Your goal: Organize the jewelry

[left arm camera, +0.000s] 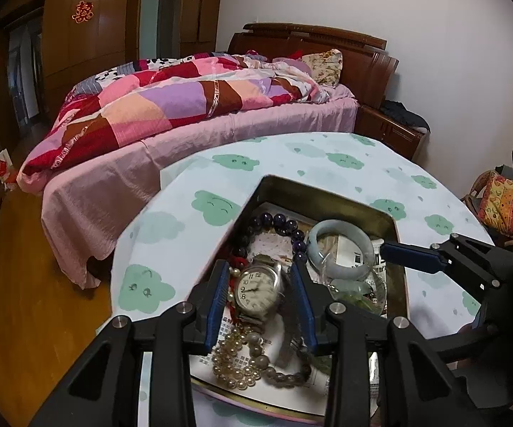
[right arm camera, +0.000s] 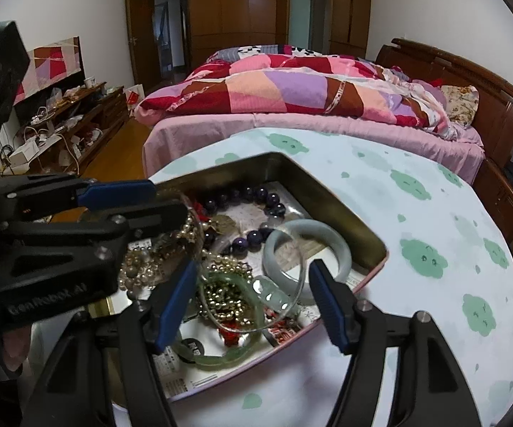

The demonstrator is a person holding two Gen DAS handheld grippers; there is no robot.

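An open metal tin (left arm camera: pixel 327 192) (right arm camera: pixel 331 203) full of jewelry sits on the cloud-print table (left arm camera: pixel 185 235). In the left wrist view a silver wristwatch (left arm camera: pixel 258 290) lies between the blue pads of my left gripper (left arm camera: pixel 260 284); the pads stand just off its sides. A purple bead bracelet (left arm camera: pixel 284 222) (right arm camera: pixel 256 195), a pale jade bangle (left arm camera: pixel 341 249) (right arm camera: pixel 313 235) and pearl strands (left arm camera: pixel 235 359) lie around it. My right gripper (right arm camera: pixel 254 295) is open over a clear bangle (right arm camera: pixel 292 302), gold beads (right arm camera: pixel 224 295) and a green bangle (right arm camera: pixel 220 352). One of the right gripper's fingers (left arm camera: pixel 409 254) shows over the tin's right rim.
A bed with a patchwork quilt (left arm camera: pixel 185 117) runs along the far side of the table. A wooden nightstand (left arm camera: pixel 391 128) stands at the far right. A cluttered low cabinet (right arm camera: pixel 60 128) lines the left wall, with wooden wardrobes (right arm camera: pixel 249 17) behind.
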